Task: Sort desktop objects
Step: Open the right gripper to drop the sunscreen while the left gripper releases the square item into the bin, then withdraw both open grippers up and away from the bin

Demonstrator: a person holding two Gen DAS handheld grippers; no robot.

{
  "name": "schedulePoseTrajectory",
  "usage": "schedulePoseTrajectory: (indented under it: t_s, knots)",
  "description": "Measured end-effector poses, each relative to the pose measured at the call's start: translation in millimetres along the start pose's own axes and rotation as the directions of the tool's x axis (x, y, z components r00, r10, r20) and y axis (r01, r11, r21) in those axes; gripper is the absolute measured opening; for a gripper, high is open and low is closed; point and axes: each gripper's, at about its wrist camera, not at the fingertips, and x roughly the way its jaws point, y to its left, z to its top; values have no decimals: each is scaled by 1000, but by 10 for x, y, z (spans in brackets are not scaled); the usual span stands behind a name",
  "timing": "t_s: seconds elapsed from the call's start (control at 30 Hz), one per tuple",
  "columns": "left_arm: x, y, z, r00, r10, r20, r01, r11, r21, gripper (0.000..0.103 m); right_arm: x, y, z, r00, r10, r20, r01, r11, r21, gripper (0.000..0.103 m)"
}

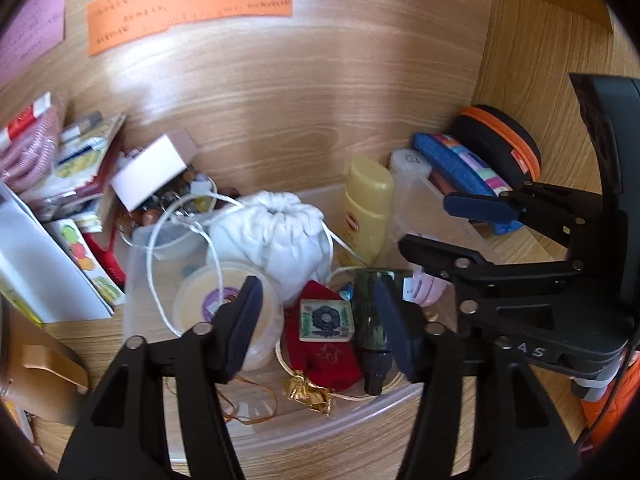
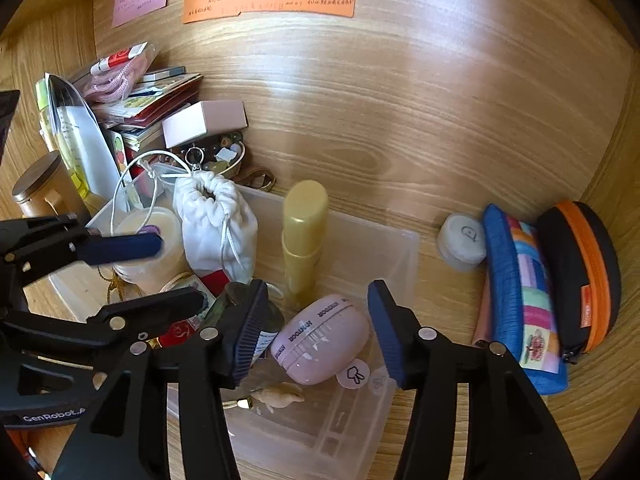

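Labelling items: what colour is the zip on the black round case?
Orange zip on the black round case; clearest in the right wrist view.

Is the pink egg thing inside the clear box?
Yes, the pink egg lies on the floor of the clear box, between the right tongs' open pads.

Soft daylight falls across the wooden desk (image 2: 400, 152), leaving pale streaks of glare on the grain well ahead of both tools, brightest beyond the right gripper (image 2: 318, 332) towards the far right, while the clutter close in front sits evenly lit with only faint shadows. Both fisheye views bend the desk into a bowl and darken to black at the corners. The left gripper (image 1: 318, 320) and the things just ahead of it look slightly smeared; handwriting on the orange note (image 1: 192, 8) is unreadable.
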Motion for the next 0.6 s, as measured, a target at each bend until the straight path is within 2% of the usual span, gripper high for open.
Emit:
schedulePoseTrajectory:
  t_s: [0.1,0.17,0.3,0.47,0.6]
  knots:
    - [-62,22,25,1000,-3,19,4,1000,-9,62,-60,-23,-2,1000,-14,11,14,1000,5,53]
    - [-88,32,26,1000,14,28,-13,1000,-11,69,-102,-39,-5,999,-32,21,32,999,8,59]
    - [-172,53,36,997,56,52,-56,998,-7,74,-221,-61,-25,996,-72,50,71,997,10,68]
    - [-304,71,40,992,108,70,-108,994,-8,93,-375,-56,-71,992,-102,77,101,995,18,79]
    - [-443,123,-1,989,128,80,-126,992,-32,94,-480,-40,-121,991,-102,87,100,994,33,84]
